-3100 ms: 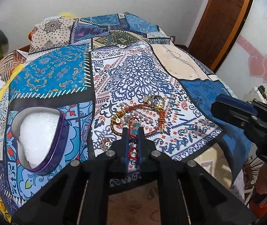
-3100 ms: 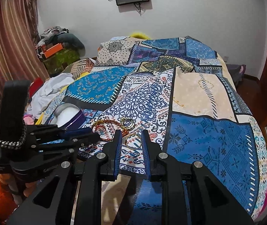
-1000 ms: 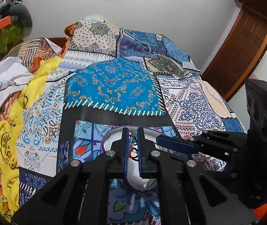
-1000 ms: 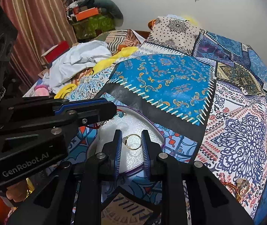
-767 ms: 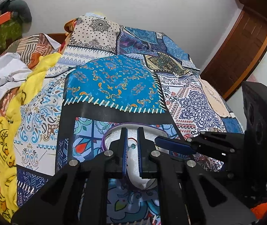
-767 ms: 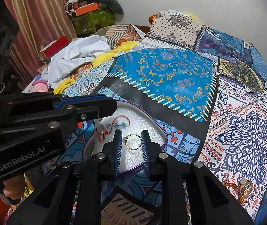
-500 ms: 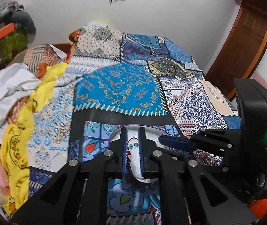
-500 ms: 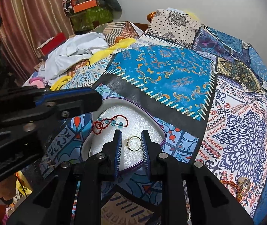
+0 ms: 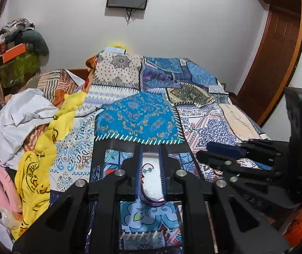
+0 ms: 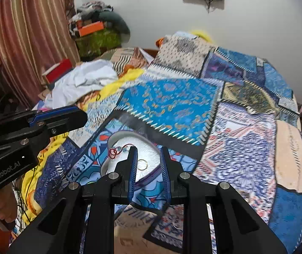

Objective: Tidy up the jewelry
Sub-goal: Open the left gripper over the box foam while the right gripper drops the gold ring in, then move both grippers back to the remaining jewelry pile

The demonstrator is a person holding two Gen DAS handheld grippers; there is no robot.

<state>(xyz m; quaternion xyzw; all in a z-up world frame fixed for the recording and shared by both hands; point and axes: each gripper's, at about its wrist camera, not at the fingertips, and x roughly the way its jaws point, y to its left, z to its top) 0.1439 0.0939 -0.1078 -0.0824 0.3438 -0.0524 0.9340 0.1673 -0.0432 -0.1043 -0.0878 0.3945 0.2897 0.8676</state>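
Note:
A purple-rimmed jewelry box [image 10: 127, 136] with a white foam lining lies open on the patchwork bedspread. A red beaded bracelet [image 10: 117, 150] and a gold ring [image 10: 143, 165] lie on the foam. In the left wrist view the box [image 9: 151, 201] shows between my fingers, with the bracelet [image 9: 145, 168] on it. My left gripper [image 9: 150, 156] is open and empty above the box. My right gripper [image 10: 147, 153] is open and empty just above the ring. Each gripper also shows in the other's view, the right one [image 9: 220, 150] and the left one [image 10: 70, 116].
The patchwork bedspread [image 10: 235, 127] covers the bed. A heap of white and yellow clothes [image 9: 34, 116] lies at the left. A wooden door [image 9: 278, 53] stands at the right. A striped curtain [image 10: 23, 31] hangs at the left.
Both grippers opened: the left let the red bracelet down onto the foam, the right released the gold ring beside it. Both have since lifted back from the box.

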